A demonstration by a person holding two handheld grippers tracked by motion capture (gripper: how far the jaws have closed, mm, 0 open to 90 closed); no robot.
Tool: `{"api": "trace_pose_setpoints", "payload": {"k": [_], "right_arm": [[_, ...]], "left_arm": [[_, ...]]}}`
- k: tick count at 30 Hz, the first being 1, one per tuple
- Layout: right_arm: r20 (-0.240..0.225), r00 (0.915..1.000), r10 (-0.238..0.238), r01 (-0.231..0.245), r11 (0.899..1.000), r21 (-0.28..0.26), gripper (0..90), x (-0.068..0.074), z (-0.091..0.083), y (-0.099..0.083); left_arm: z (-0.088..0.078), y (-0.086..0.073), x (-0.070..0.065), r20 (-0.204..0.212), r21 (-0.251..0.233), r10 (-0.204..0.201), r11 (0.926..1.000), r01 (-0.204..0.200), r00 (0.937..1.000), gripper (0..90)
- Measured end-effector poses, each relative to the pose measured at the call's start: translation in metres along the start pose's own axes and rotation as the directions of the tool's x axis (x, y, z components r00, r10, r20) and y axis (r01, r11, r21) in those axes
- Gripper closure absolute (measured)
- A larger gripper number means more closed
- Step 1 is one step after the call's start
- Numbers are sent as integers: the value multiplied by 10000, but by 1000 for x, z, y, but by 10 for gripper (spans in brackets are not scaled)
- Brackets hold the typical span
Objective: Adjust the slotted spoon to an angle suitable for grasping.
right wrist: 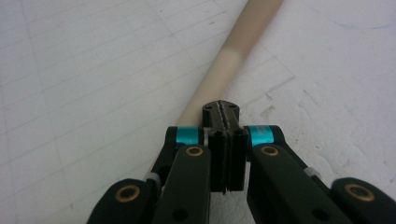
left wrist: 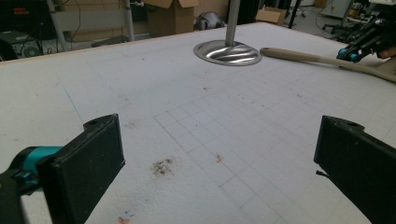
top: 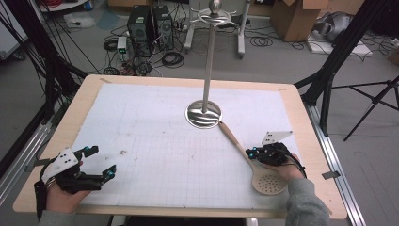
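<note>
light: even, bright, overhead | shadows: soft, faint | glare: on steel base [top: 203, 114] | blur: slight, all views soft

Wooden table [top: 56, 141], white gridded sheet [top: 155, 141] taped across it. On sheet: steel stand base [top: 203, 114] far centre; slotted spoon [top: 254, 162] near right, handle tip touching base.

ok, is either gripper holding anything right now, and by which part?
Nothing is held. The right gripper is shut, fingers pad to pad, over the handle of the spoon; the left gripper stands open and empty.
</note>
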State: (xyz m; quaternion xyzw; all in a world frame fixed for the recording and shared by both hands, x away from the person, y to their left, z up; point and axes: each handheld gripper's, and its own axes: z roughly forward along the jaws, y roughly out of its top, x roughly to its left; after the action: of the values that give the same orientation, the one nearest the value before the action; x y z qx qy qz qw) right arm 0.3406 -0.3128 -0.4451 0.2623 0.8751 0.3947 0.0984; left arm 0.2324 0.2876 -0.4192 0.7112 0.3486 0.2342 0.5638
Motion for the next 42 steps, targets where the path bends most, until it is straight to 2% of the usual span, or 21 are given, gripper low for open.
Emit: {"api": "trace_pose_setpoints", "payload": {"k": [4, 8, 13, 20, 24, 28, 34, 37, 42], "right_arm": [[-55, 9999, -131, 131, 9999, -12, 900, 0, 0, 0], [383, 9993, -44, 43, 10000, 17, 900, -2, -7, 7], [774, 9964, -334, 327, 9994, 99, 900, 3, -18, 26], [1099, 9934, -319, 333, 9994, -104, 900, 10, -21, 51], [1270, 9919, 43, 3, 9993, -363, 900, 10, -16, 60], [1233, 9916, 389, -324, 9980, -549, 900, 8, -8, 66], [1554, 9825, 1022, -1004, 9948, -199, 900, -2, 7, 64], [1573, 9810, 1136, -1133, 9935, -113, 900, -5, 11, 63], [1385, 9841, 1111, -1140, 9934, 132, 900, -7, 20, 62]], "left_arm": [[0, 0, 0, -18, 31, -20, 10000, 20, 10000, 18], [0, 0, 0, -4, 6, -21, 10000, 21, 10000, 18], [-4, 1, 2, -39, -167, -44, 9999, 44, 10000, 18], [-7, 3, 4, -18, -344, -99, 9994, 98, 9999, 18], [-5, 2, 4, 21, -318, -154, 9994, 155, 9999, 18], [-5, 2, 4, 54, -268, -100, 9996, 101, 9999, 18], [-6, 2, 4, 42, -300, -149, 9994, 150, 9999, 18], [-6, 1, 5, 26, -328, -175, 9993, 175, 9998, 18], [-8, 1, 6, 1, -342, -212, 9992, 212, 9998, 18]]}}
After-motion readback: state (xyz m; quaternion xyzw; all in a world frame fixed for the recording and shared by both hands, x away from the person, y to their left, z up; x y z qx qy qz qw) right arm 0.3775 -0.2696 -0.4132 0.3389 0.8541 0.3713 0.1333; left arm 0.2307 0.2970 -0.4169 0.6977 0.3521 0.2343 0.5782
